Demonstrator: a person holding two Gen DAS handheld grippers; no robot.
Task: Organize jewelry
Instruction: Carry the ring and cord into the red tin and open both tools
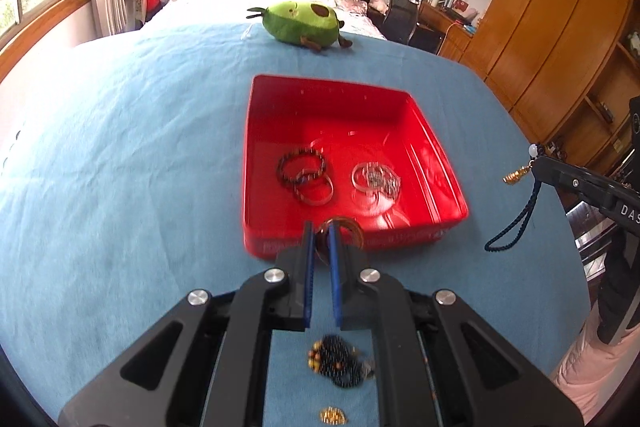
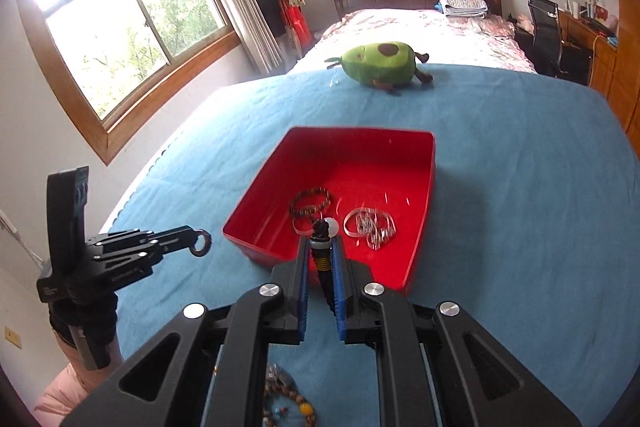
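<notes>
A red tray (image 1: pixel 256 163) (image 2: pixel 428 163) sits on the blue cloth and holds a dark bead bracelet (image 1: pixel 301 163) (image 2: pixel 310 201), a metal bangle (image 1: pixel 314 191) and clear and silver pieces (image 1: pixel 376 179) (image 2: pixel 370 225). My left gripper (image 1: pixel 320 233) (image 2: pixel 200 243) is shut on a brown bangle (image 1: pixel 352 227) at the tray's near rim. My right gripper (image 2: pixel 321 245) (image 1: pixel 536 167) is shut on a dark tasselled bead string (image 2: pixel 322 247) with a white bead, over the tray's near rim; its cord (image 1: pixel 514 223) hangs down.
A green avocado plush (image 1: pixel 302 25) (image 2: pixel 380 63) lies beyond the tray. Loose beaded pieces (image 1: pixel 340 361) (image 2: pixel 288 399) and a small gold item (image 1: pixel 332 415) lie on the cloth under the grippers. A bed, a desk and wardrobes stand behind.
</notes>
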